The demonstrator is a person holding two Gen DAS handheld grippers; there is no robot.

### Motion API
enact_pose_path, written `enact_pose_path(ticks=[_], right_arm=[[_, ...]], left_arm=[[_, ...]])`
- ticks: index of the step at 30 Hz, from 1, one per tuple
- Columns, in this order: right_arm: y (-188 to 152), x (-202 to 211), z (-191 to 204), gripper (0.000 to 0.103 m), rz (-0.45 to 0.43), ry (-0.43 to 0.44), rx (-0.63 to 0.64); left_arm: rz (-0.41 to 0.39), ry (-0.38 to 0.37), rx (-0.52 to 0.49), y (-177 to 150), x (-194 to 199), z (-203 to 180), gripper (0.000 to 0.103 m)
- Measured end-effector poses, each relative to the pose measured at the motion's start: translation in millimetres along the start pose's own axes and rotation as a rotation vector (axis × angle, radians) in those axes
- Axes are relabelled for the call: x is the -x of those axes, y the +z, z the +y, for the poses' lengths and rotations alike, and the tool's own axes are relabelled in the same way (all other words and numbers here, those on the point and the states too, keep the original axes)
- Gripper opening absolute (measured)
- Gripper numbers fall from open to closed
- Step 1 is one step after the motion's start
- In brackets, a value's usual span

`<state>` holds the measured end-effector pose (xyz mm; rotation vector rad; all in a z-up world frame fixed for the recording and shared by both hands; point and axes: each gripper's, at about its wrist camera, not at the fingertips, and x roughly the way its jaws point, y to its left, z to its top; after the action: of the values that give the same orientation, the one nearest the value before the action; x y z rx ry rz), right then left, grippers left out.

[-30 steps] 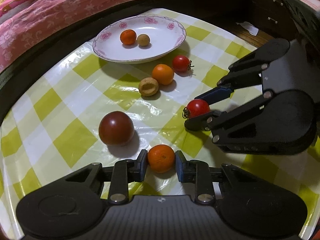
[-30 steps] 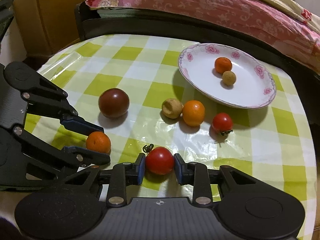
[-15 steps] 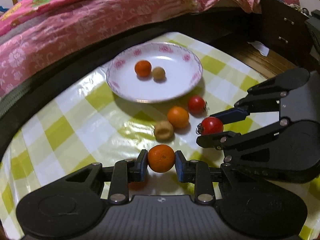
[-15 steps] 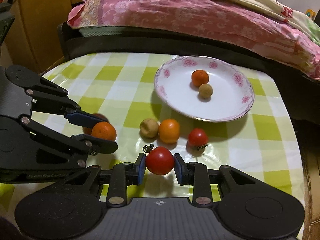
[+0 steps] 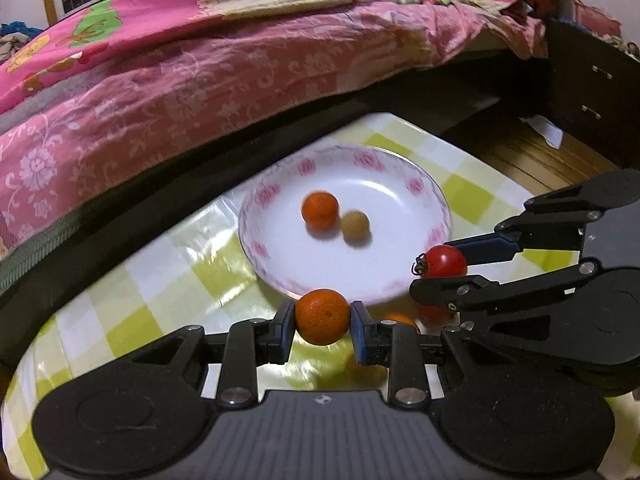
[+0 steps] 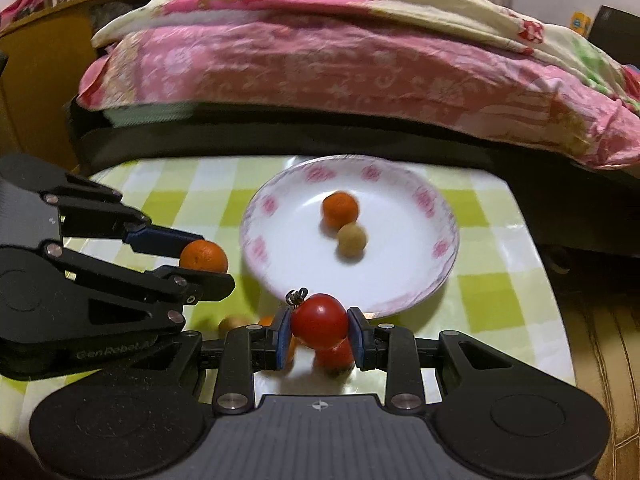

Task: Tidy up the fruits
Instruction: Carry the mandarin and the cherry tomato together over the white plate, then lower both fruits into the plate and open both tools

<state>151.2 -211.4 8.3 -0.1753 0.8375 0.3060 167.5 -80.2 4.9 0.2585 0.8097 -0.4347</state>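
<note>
My left gripper (image 5: 322,317) is shut on a small orange (image 5: 322,316) and holds it in the air just before the near rim of the white flowered plate (image 5: 434,200). My right gripper (image 6: 319,322) is shut on a red tomato (image 6: 319,321), also raised at the plate's near rim (image 6: 448,256). Each shows in the other's view: the tomato (image 5: 445,261) and the orange (image 6: 203,256). In the plate lie another orange (image 5: 320,209) and a small tan fruit (image 5: 354,223).
The table has a yellow-and-white checked cloth (image 5: 132,280). Below the grippers lie a second tomato (image 6: 334,356), an orange (image 5: 396,317) and a tan fruit (image 6: 232,323), partly hidden. A bed with a pink quilt (image 5: 200,60) stands behind the table.
Both grippers have lifted their fruits off the cloth and moved forward to the plate's near rim. The loose fruits and the dark tomato have dropped out of sight below.
</note>
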Motion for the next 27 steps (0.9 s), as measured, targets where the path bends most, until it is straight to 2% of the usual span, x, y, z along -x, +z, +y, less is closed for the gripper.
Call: enact_pose_path(ticks=[14,27], right_arm=[[14,-29,-25,0.026,-0.016,-0.075,-0.036],[19,-47,-28,0.026,-0.015,-0.085,-0.033]], left_arm=[[0.011,0.018,-0.018,19,-38,-3,0.037],[0.031,0.031,-0.006,18,-50,-1,0.037]])
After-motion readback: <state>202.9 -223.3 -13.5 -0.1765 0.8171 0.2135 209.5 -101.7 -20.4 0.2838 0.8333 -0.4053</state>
